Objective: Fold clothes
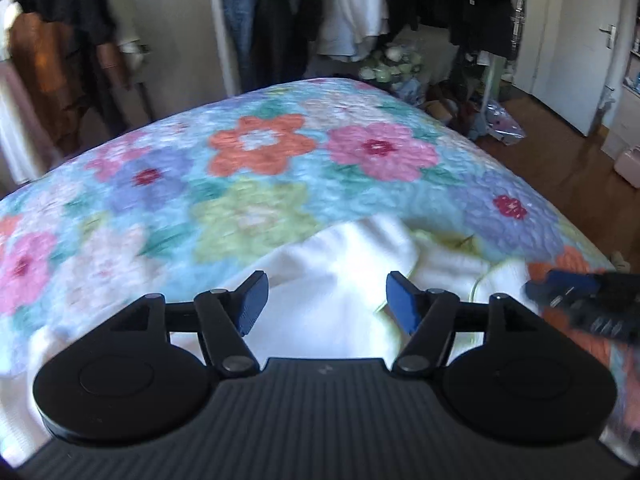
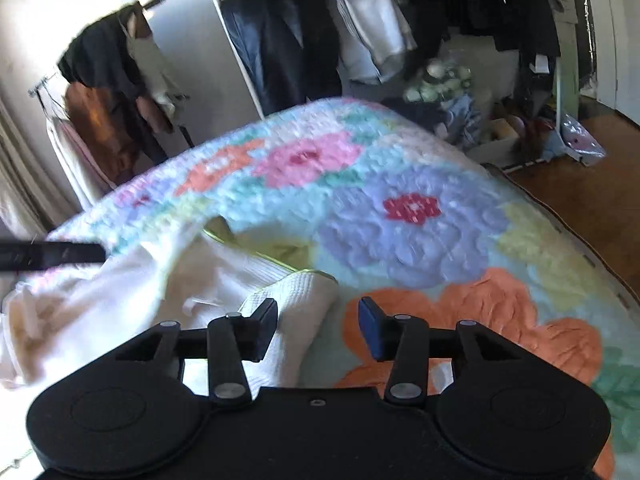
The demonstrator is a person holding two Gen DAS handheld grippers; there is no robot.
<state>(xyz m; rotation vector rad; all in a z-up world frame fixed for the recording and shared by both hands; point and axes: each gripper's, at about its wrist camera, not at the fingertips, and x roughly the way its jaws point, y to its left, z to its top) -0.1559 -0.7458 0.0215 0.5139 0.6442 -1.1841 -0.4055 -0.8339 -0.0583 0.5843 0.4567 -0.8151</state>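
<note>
While a white garment lies crumpled on the flowered quilt of the bed, its long axis cannot be told from the bunched, blurred folds. Left hand-held gripper hangs released above the cloth, nothing between its jaws. Right hand-held gripper is likewise released, poised over the garment's waffle-textured edge beside an orange flower.

Flowered quilt covers bed; hanging clothes behind, wooden floor right.
</note>
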